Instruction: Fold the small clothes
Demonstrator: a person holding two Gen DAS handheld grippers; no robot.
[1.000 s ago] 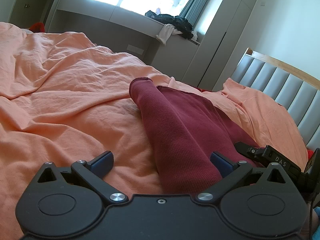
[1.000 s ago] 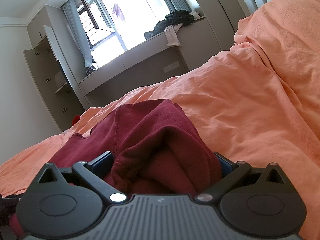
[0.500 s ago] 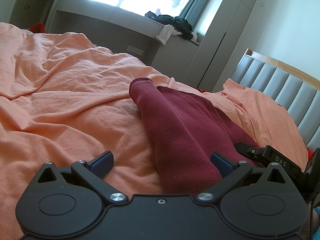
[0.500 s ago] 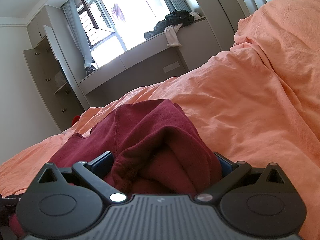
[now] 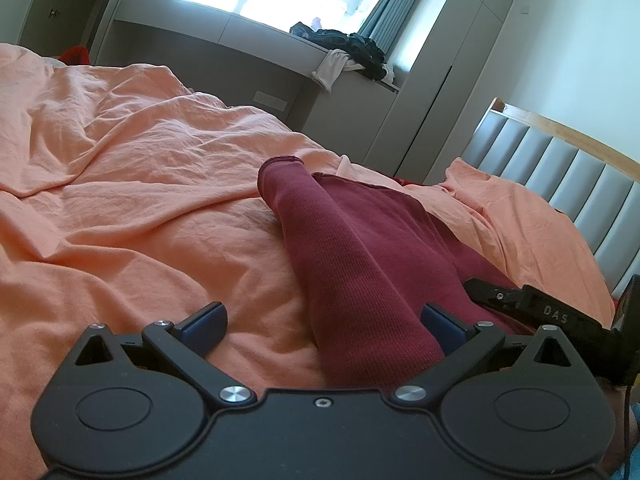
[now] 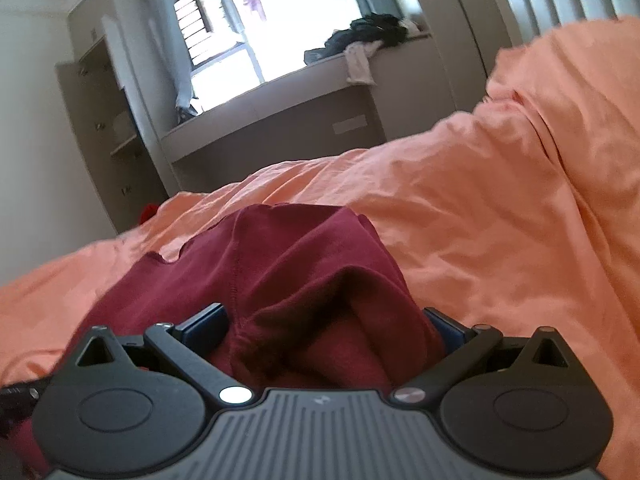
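A dark red knitted garment (image 5: 360, 260) lies on the orange duvet (image 5: 140, 200), one long sleeve stretched toward the camera. My left gripper (image 5: 322, 322) is open, and the sleeve end lies between its fingers, close against the right one. In the right wrist view the same garment (image 6: 300, 272) is bunched into a thick fold. That fold fills the gap of my right gripper (image 6: 322, 322), whose fingers are spread wide. The right gripper's black body (image 5: 552, 312) shows at the left view's right edge, resting on the garment.
The rumpled duvet (image 6: 500, 220) rises in a hump to the right. A grey padded headboard (image 5: 560, 168) stands at the bed's right end. Behind the bed, a window ledge holds a pile of dark clothes (image 5: 352, 46) beside a tall wardrobe (image 5: 440, 80).
The right wrist view has tilted slightly and gone blurry, so the right gripper is moving a little; the bunched cloth stays between its fingers. The left gripper has not moved.
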